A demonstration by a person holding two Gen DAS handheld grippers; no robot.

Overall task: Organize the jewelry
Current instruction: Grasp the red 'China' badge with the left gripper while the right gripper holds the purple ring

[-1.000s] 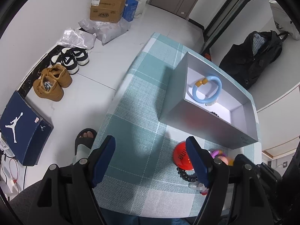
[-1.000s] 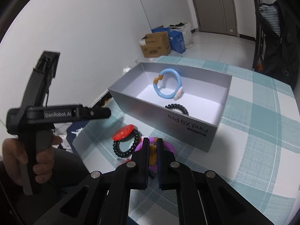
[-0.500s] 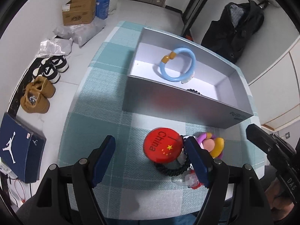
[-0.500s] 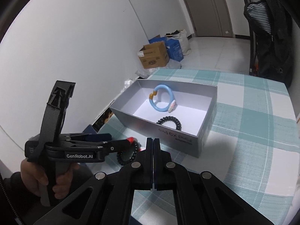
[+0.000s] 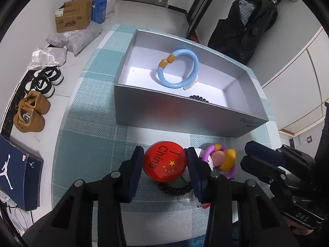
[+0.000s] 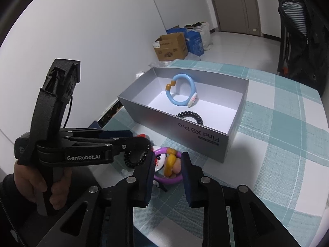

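Jewelry lies in two groups on the teal-and-white checked worktop. Inside the open grey cardboard box: a light-blue bangle with amber end beads, leaning upright, and a black coiled bracelet flat on the white floor near the front wall. In front of the box, a small pile: round red badge printed "China" with yellow stars, black beaded bracelet under it, and a purple ring bracelet with yellow and pink charms just beside.

Left claw: jaws have just been closing; now narrow, one blue pad on each side of the red badge, appearing to press its rim.

Right claw: jaws have just been opening; now slightly apart, straddling the purple ring bracelet. Pads do not appear to press it.

A person's hand grips the left tool's handle.
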